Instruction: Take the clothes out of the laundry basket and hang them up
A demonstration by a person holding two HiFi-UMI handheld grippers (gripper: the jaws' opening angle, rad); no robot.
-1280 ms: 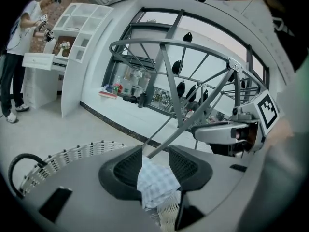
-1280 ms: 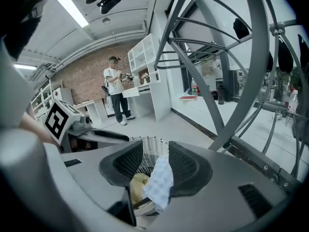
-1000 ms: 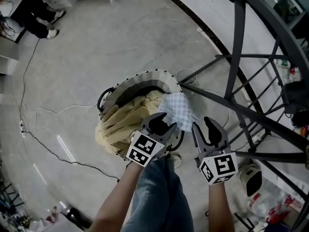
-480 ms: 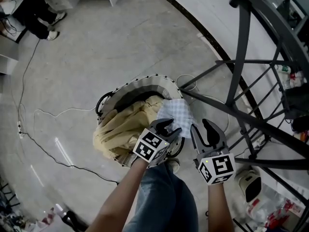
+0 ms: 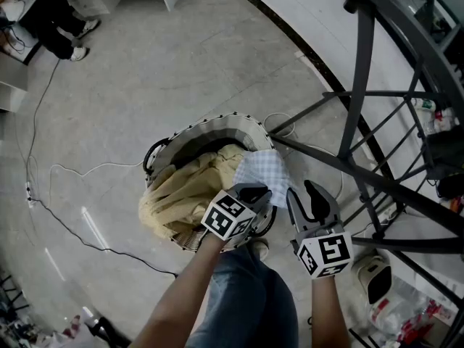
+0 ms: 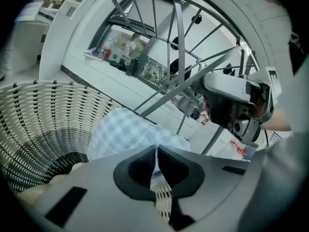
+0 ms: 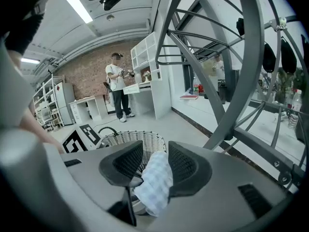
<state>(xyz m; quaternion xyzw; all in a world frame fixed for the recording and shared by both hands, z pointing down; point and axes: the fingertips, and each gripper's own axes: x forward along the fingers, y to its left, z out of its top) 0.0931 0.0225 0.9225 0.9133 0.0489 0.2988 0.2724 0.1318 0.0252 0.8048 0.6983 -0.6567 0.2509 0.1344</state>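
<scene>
The checked cloth (image 5: 264, 171) is lying bunched on top of the load, at the laundry basket (image 5: 210, 124) rim on the side facing the drying rack (image 5: 360, 85), partly overlapping a bigger beige garment (image 5: 181, 191) that's filling the rest. The left gripper (image 6: 156, 151) is pinching it: jaws have just been closing & are now sitting nearly together w/ a thin fold of the check fabric trapped btwn the pads. The right gripper (image 5: 304, 194) is hovering just beside, jaws spread wide; the cloth is showing thru the gap in its own view but the pads aren't pressing on it

Handling, my read: thin woven stuff, prob v. light, fully limp, not slippery, not fragile. It's likely going to sag & unfold on lifting, so one pinch is prob holding enough for the pull-out. For hanging, the right gripper is prob needing a second hold on an edge or corner well apart from the first, so the fabric is spreading rather than dangling like a rope

Orientation: crumpled, so no true long axis is showing; the bunch is running roughly from the basket's middle out toward the grippers & rack side
</scene>
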